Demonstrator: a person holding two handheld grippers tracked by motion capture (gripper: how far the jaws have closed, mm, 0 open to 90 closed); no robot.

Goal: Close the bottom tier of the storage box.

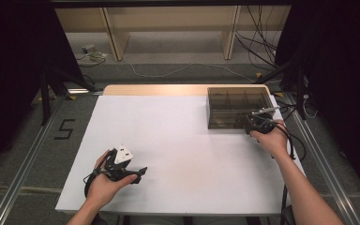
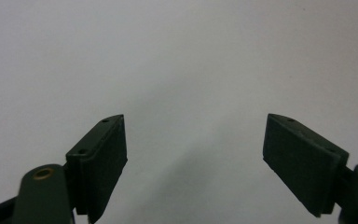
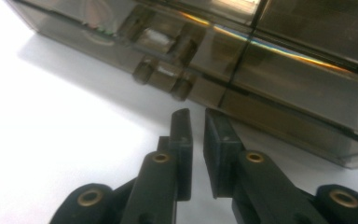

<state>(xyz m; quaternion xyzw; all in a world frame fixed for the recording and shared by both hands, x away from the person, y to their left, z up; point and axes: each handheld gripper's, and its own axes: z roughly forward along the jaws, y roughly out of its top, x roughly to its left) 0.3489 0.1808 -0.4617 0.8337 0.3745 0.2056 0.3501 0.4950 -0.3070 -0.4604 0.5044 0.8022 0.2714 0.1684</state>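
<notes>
Two forearms low in the high view, one gripper in each hand. Big white table (image 1: 178, 140) underneath. Smoky brown see-through box (image 1: 236, 107) at the far right corner, lid down. Right gripper (image 3: 196, 116) just beside the box's front latch (image 3: 161, 77), jaws a thin crack apart, holding nothing. Left gripper (image 2: 195, 140) over bare table, jaws wide, empty.

High view overlooks table (image 1: 178, 140), right gripper view close on box (image 3: 261, 70)
</notes>
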